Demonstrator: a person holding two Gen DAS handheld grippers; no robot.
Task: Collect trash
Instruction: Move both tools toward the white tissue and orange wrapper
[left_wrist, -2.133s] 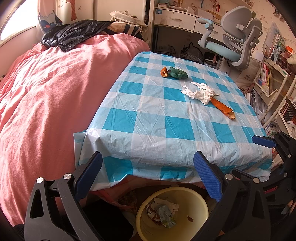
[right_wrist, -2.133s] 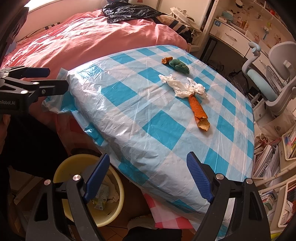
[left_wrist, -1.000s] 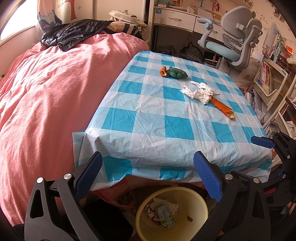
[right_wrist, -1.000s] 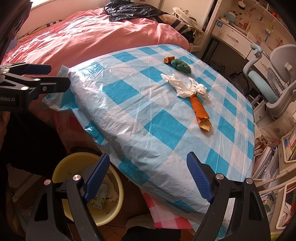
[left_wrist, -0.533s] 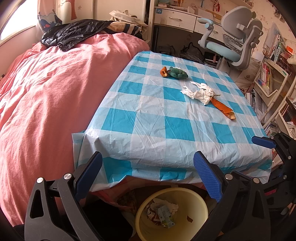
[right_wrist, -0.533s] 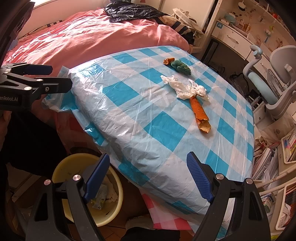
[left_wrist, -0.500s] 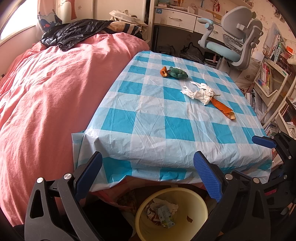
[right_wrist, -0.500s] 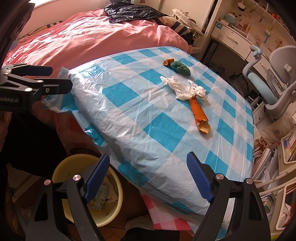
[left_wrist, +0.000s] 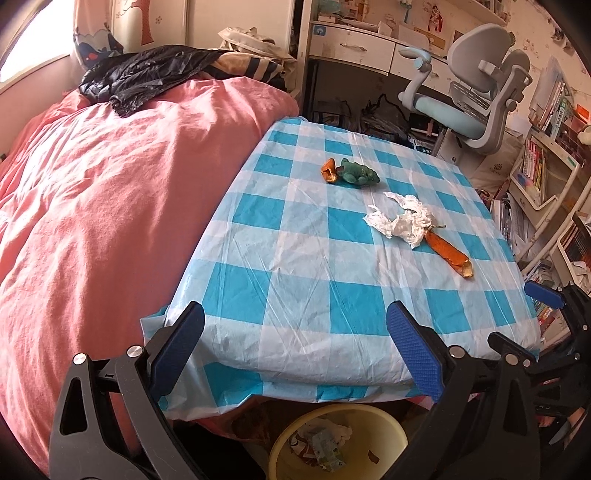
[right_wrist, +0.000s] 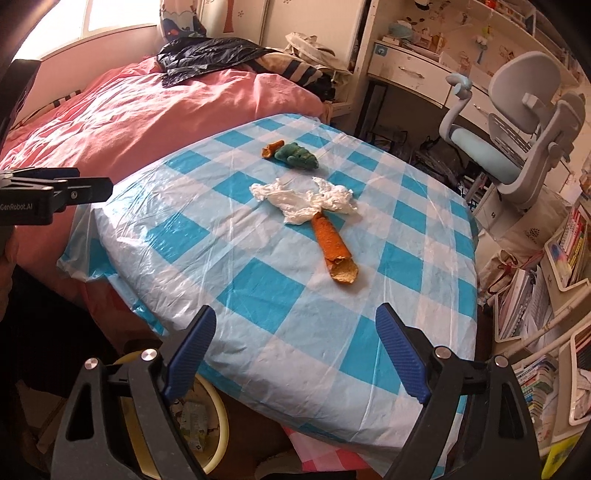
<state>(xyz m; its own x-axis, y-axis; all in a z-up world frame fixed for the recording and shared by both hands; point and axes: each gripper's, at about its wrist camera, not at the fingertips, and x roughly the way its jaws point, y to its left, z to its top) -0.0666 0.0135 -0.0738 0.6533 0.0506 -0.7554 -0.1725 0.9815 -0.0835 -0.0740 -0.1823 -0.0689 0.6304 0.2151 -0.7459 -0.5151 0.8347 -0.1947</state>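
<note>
Both hand-held grippers (left_wrist: 295, 343) (right_wrist: 295, 350) agape, right's jaws widening, over two peels (right_wrist: 334, 245), one tissue (right_wrist: 299, 201), one toy (right_wrist: 297, 155).

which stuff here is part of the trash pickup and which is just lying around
Job:
- crumpled tissue
- long orange peel
- small orange peel
- yellow bin, already holding wrappers

Lying about:
- green plush toy, probably not trash
- black jacket
- desk chair
- bookshelves

Both grippers: black plastic frames with triangular cutouts, silver screws, blue ribbed pads (left_wrist: 415, 354); "GenRobot.AI" printed white on left gripper (right_wrist: 55, 194).
</note>
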